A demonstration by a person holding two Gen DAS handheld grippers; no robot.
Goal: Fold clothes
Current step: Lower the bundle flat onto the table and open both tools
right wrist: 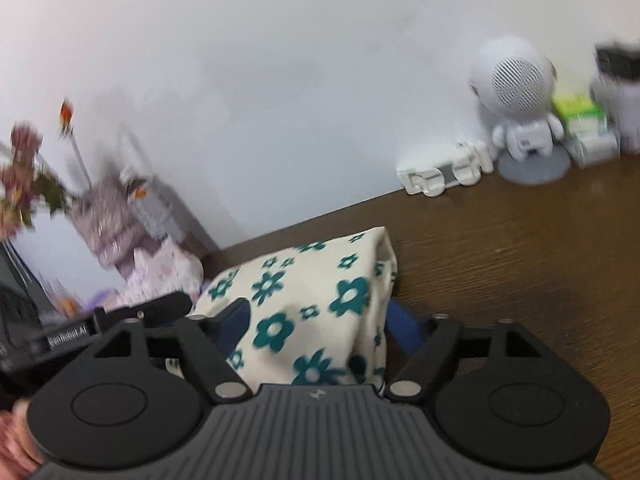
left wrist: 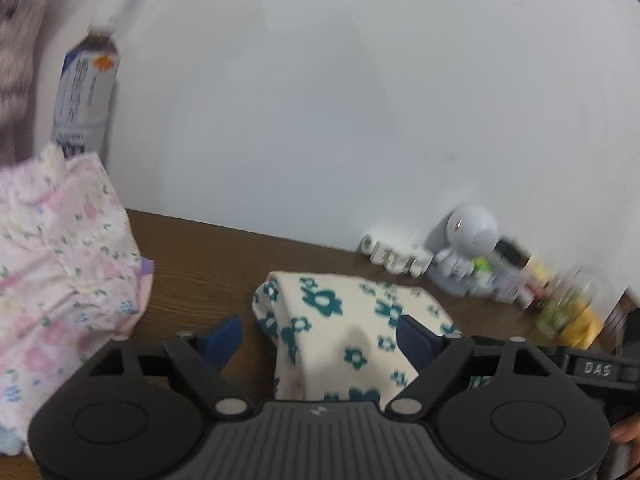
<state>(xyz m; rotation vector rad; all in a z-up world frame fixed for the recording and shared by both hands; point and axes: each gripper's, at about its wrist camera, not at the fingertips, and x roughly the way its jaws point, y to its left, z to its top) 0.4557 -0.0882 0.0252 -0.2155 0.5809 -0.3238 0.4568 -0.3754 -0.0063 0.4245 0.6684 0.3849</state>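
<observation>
A cream garment with teal flowers (left wrist: 344, 332) is lying folded on the brown wooden table (left wrist: 208, 276), near its back edge by the wall. The left gripper (left wrist: 320, 340) is hovering over it with jaws spread wide, gripping nothing. The right gripper (right wrist: 320, 324) is straddling the same garment, its blue fingers (right wrist: 236, 320) standing apart on either side of the cloth. A pink floral garment (left wrist: 60, 272) is sitting heaped toward the left edge. A white robot figure (right wrist: 516, 108) is standing at the back edge.
</observation>
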